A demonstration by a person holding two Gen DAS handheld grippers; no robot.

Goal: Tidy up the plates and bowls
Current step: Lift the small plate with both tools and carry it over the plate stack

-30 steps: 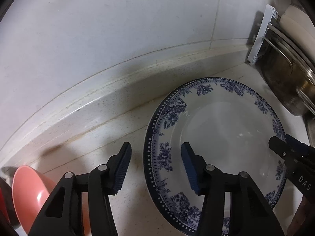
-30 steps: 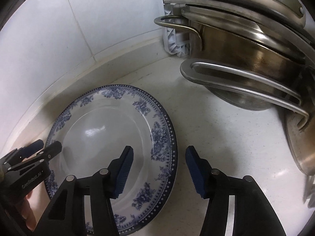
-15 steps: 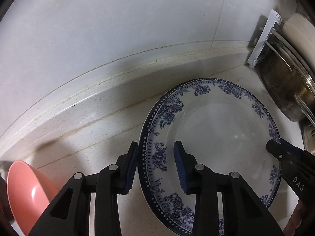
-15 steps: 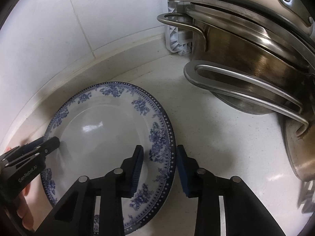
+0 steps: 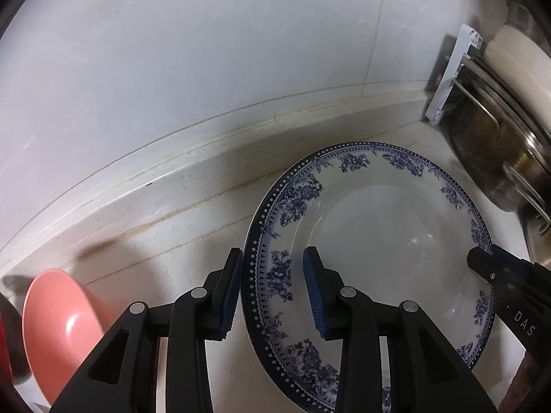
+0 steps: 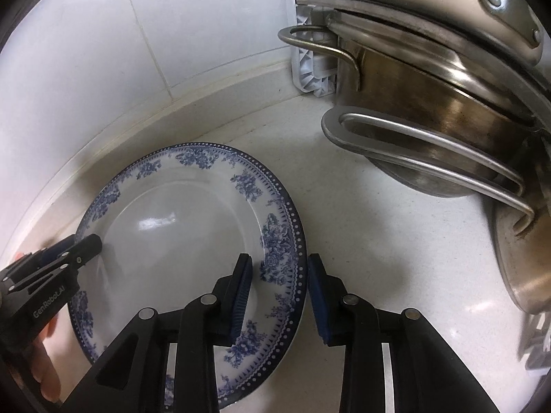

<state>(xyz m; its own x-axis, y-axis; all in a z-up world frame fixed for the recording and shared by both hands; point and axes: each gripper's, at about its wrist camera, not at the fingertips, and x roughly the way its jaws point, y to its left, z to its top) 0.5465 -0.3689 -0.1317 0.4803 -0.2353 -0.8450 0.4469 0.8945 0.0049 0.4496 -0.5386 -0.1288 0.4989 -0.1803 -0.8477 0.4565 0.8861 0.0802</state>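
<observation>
A white plate with a blue flower rim (image 5: 382,234) lies on the counter near the wall; it also shows in the right wrist view (image 6: 179,241). My left gripper (image 5: 272,289) straddles the plate's left rim, one pad outside and one over the plate, jaws closed in on the rim. My right gripper (image 6: 279,292) straddles the opposite, right rim the same way. Each gripper's tip shows in the other's view. A pink bowl (image 5: 58,320) sits at the far left.
Steel pots and pans (image 6: 430,103) are stacked on their sides at the right, with a white plastic rack (image 6: 310,34) against the tiled wall. Pale counter (image 6: 378,241) lies between the plate and the pots.
Both grippers have narrowed from wide open onto the plate's opposite rims. The plate now looks slightly raised and tilted.
</observation>
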